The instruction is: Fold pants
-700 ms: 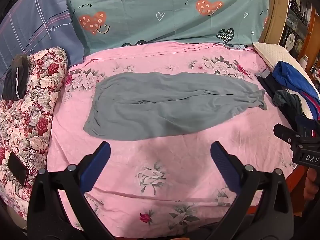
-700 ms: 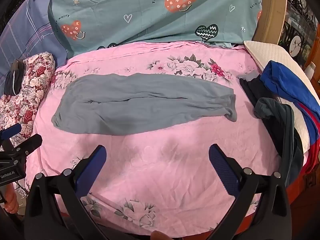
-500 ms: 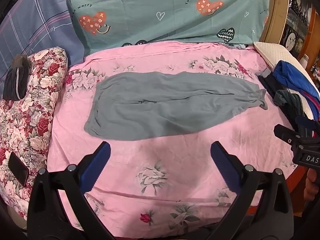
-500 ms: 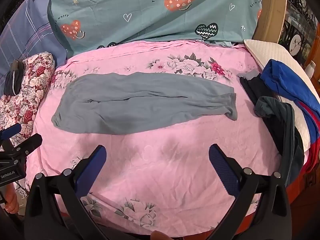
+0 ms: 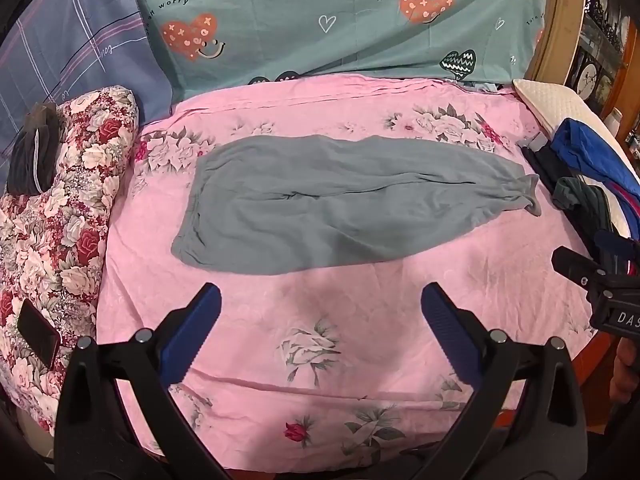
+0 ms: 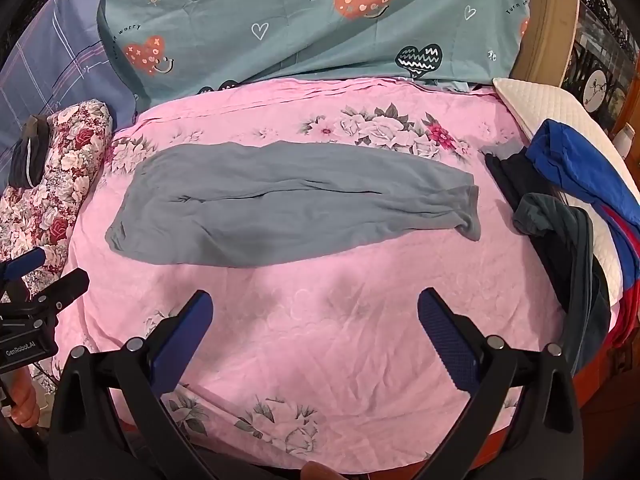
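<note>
Grey pants lie flat on the pink floral bedsheet, folded lengthwise, waistband at the left and cuffs at the right; they also show in the right wrist view. My left gripper is open and empty, held above the sheet in front of the pants. My right gripper is open and empty, also in front of the pants. Each gripper shows at the edge of the other's view, the right one and the left one.
A pile of dark and blue clothes lies on the right over a white pillow. A floral pillow with a phone and a dark pouch is at the left. A teal pillow stands behind.
</note>
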{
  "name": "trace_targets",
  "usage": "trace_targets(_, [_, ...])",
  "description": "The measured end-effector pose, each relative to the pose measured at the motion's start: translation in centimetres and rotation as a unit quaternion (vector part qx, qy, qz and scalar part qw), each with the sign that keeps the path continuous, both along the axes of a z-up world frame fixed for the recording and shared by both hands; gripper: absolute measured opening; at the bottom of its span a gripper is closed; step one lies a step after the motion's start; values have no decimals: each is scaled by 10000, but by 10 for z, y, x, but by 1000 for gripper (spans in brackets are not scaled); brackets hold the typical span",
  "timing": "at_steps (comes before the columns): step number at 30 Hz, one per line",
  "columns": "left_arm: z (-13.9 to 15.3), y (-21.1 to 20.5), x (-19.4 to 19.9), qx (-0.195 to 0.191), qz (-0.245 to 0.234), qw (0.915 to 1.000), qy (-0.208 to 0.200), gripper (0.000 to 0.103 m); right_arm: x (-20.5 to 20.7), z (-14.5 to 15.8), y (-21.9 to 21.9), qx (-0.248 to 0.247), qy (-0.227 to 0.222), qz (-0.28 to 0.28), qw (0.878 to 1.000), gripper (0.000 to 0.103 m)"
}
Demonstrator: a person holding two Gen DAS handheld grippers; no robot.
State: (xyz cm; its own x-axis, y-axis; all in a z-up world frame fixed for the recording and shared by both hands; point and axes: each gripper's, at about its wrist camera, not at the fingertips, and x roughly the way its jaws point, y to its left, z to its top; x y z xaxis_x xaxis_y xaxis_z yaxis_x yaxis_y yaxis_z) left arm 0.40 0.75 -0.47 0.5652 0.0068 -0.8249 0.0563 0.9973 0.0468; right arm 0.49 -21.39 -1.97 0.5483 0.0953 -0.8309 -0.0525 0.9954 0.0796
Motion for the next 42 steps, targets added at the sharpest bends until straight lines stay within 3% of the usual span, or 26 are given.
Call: trace_targets(42, [-7, 1, 7, -16, 1, 10000, 69, 101, 14, -2, 6, -13, 69, 1, 10000, 102])
